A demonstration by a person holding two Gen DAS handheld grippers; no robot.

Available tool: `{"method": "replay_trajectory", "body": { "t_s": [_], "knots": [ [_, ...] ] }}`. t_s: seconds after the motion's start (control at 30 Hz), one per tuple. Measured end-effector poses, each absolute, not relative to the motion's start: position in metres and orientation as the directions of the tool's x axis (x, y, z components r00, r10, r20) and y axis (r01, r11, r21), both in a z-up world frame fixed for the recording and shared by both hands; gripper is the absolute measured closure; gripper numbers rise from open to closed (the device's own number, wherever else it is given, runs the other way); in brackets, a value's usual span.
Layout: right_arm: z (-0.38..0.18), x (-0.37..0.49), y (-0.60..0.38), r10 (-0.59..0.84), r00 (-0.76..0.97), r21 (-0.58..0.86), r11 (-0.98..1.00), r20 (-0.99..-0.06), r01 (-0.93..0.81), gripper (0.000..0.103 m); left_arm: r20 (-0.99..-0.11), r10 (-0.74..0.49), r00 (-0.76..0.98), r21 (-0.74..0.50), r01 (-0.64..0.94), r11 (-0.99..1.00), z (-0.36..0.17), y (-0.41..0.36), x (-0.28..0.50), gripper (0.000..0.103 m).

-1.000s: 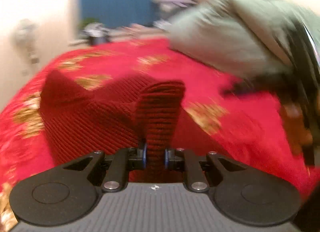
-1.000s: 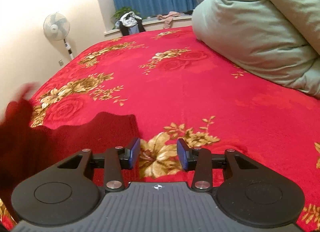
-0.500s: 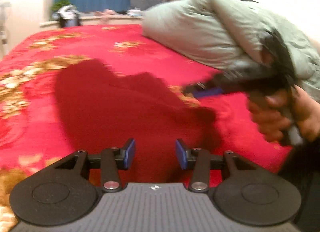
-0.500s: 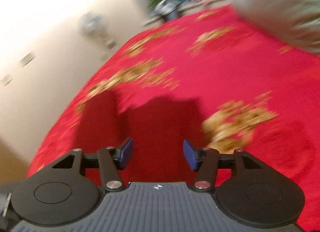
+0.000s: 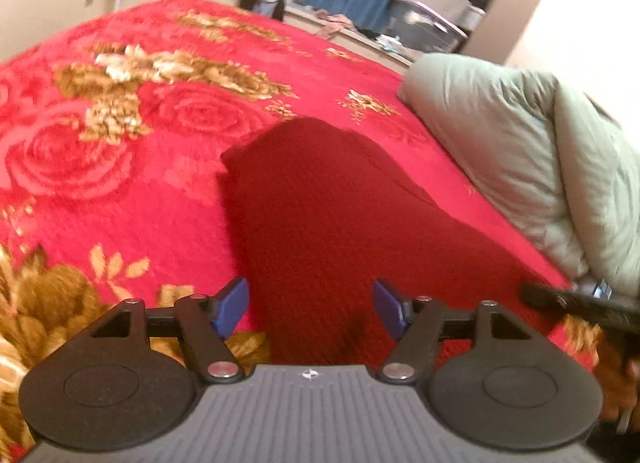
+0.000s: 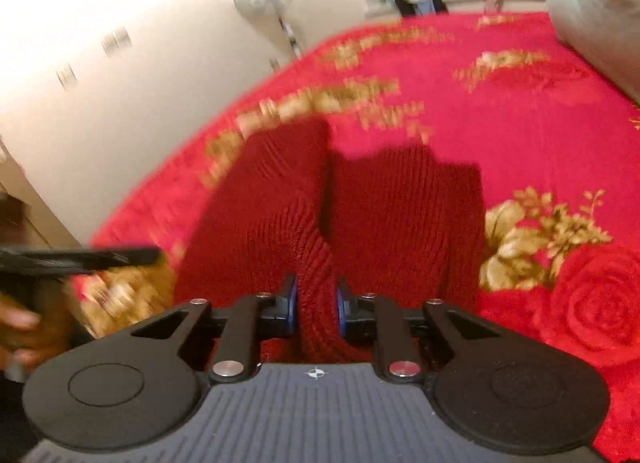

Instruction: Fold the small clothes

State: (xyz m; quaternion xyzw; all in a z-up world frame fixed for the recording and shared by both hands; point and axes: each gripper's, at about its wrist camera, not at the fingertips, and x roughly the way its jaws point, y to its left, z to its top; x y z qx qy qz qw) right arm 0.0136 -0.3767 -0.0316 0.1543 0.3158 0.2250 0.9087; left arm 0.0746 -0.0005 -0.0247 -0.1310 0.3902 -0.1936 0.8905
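Your right claw (image 6: 316,305) pinches only a thin ridge of the red knit garment (image 6: 360,215); your left claw (image 5: 310,307) gapes released, so the fold may slip.

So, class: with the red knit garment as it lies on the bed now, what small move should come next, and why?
Probably lift and carry the pinched fold across. The right hand-held gripper is shut on a ridge of the red knit garment, while the left hand-held gripper hangs open over it, gripping nothing.
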Motion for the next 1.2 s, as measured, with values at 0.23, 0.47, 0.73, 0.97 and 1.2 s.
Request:
{"method": "replay_trajectory", "body": {
  "t_s": [0.23, 0.47, 0.73, 0.97, 1.2],
  "knots": [
    [-0.056, -0.018, -0.433, 0.384, 0.684, 0.388, 0.908, -0.621, -0.158, 0.086, -0.636, -0.512, 0.577, -0.481, 0.223, 0.848, -0.031, -0.028, 0.11, 0.018],
    [-0.09, -0.015, -0.432, 0.348, 0.611, 0.352, 0.928, -0.711, -0.119, 0.077, -0.683, -0.556, 0.473, -0.547, 0.172, 0.819, -0.07, -0.056, 0.148, 0.015],
    [-0.086, 0.022, -0.462, 0.352, 0.729, 0.526, 0.851, -0.587, 0.013, 0.036, -0.666, -0.618, 0.417, -0.625, 0.14, 0.768, -0.099, -0.064, 0.174, 0.007],
    [-0.118, 0.059, -0.463, 0.394, 0.683, 0.608, 0.789, -0.615, 0.093, 0.018, -0.626, -0.656, 0.421, -0.69, 0.093, 0.718, -0.117, -0.066, 0.19, 0.008],
    [-0.11, 0.068, -0.44, 0.412, 0.719, 0.641, 0.766, -0.56, 0.061, 0.051, -0.626, -0.619, 0.474, -0.601, 0.212, 0.77, -0.076, -0.07, 0.176, 0.038]
  ]
}}
